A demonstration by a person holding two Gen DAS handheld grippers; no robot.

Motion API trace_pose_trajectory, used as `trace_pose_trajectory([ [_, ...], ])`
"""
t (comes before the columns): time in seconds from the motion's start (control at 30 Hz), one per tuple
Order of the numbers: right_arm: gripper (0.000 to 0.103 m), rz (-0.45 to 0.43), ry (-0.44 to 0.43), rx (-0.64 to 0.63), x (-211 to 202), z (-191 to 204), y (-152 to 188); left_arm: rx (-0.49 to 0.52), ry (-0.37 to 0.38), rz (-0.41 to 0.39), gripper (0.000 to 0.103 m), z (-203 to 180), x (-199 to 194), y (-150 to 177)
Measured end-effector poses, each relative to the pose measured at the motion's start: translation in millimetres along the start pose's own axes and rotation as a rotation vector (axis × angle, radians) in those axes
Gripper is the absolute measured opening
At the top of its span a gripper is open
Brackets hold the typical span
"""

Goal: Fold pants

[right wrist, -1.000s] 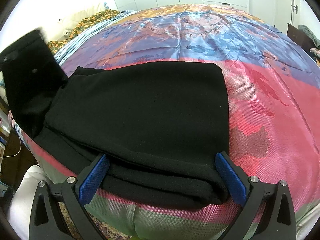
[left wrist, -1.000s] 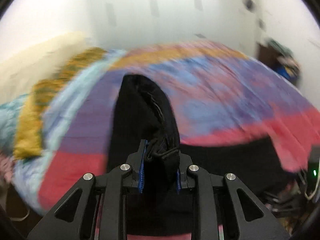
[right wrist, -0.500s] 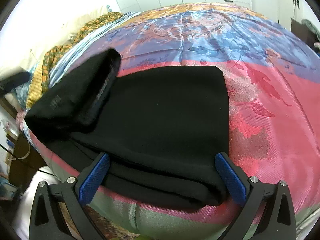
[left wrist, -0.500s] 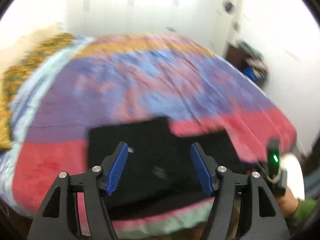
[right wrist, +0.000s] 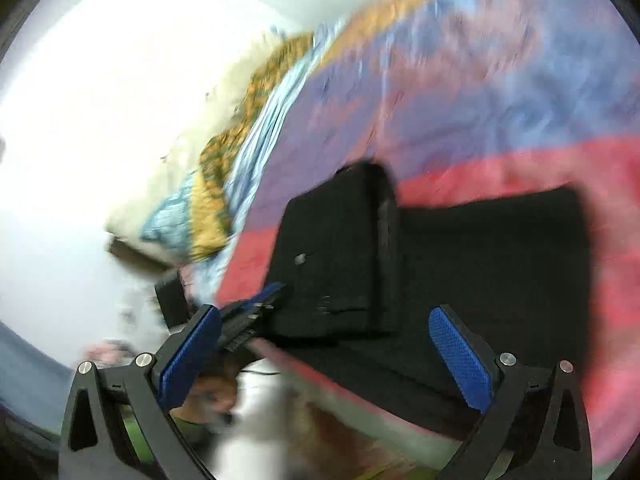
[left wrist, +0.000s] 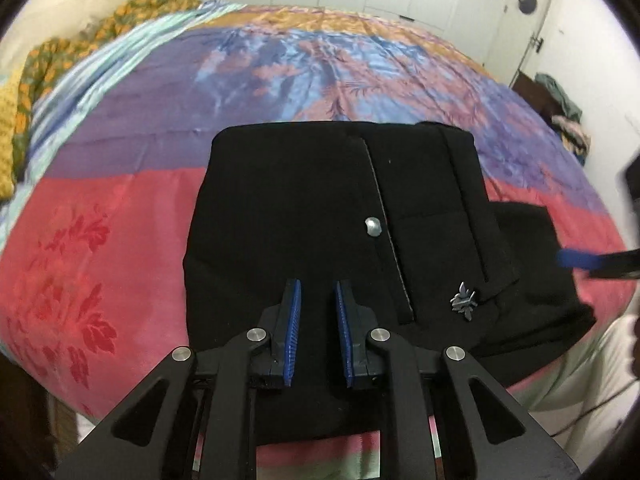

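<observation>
The black pants [left wrist: 332, 216] lie folded into a thick stack on the colourful bedspread [left wrist: 120, 208] near the bed's front edge, a silver button [left wrist: 374, 227] and a small metal emblem [left wrist: 463, 306] showing on the top layer. The left gripper [left wrist: 317, 312] hovers over the stack's near edge, its blue-padded fingers [left wrist: 292, 332] narrowly apart and holding nothing. The right gripper [right wrist: 326, 354], in a blurred view, has its fingers [right wrist: 460, 356] spread wide and empty above the stack's edge.
</observation>
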State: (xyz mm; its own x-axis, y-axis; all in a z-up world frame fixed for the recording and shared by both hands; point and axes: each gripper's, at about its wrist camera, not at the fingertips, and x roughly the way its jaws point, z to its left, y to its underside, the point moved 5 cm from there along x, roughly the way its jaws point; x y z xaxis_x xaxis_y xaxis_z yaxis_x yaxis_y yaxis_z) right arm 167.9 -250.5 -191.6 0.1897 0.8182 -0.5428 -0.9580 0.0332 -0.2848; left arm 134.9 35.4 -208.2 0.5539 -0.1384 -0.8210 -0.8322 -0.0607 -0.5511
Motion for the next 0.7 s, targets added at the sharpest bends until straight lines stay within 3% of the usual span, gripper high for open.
trace_pose_trajectory([
  [0.13, 0.097, 0.163, 0.069, 0.047, 63.6, -27.8, -13.7, 0.029, -0.016, 0.001, 0.016, -6.6, 4.8, 3.9],
  [0.23, 0.092, 0.204, 0.044, 0.034, 88.3, -25.0, -17.4, 0.020, -0.015, -0.004, 0.016, -6.4, 8.9, 5.5],
  [0.33, 0.076, 0.211, 0.054, 0.029, 98.5, -21.3, -16.3, 0.010, -0.012, -0.007, 0.016, -4.7, 15.1, 3.1],
  [0.4, 0.047, 0.223, 0.134, -0.011, 106.9, -20.8, -14.5, 0.016, -0.022, -0.009, 0.016, -5.4, 17.1, 2.3],
  [0.5, 0.027, 0.206, 0.203, -0.100, 108.8, -5.4, -12.4, 0.030, -0.040, -0.001, 0.016, -6.3, 12.1, -1.9],
  [0.57, 0.022, 0.176, 0.172, -0.143, 98.5, 12.2, -13.1, -0.005, -0.012, 0.016, 0.016, -2.7, -4.5, -12.1],
  [0.63, 0.021, 0.120, 0.094, -0.156, 74.5, 34.0, -17.1, -0.058, 0.059, -0.050, 0.027, 2.6, -39.8, -29.5],
  [0.7, 0.020, 0.067, 0.061, -0.169, 45.7, 49.3, -21.2, -0.051, 0.050, -0.117, 0.039, 5.7, -65.7, -43.2],
])
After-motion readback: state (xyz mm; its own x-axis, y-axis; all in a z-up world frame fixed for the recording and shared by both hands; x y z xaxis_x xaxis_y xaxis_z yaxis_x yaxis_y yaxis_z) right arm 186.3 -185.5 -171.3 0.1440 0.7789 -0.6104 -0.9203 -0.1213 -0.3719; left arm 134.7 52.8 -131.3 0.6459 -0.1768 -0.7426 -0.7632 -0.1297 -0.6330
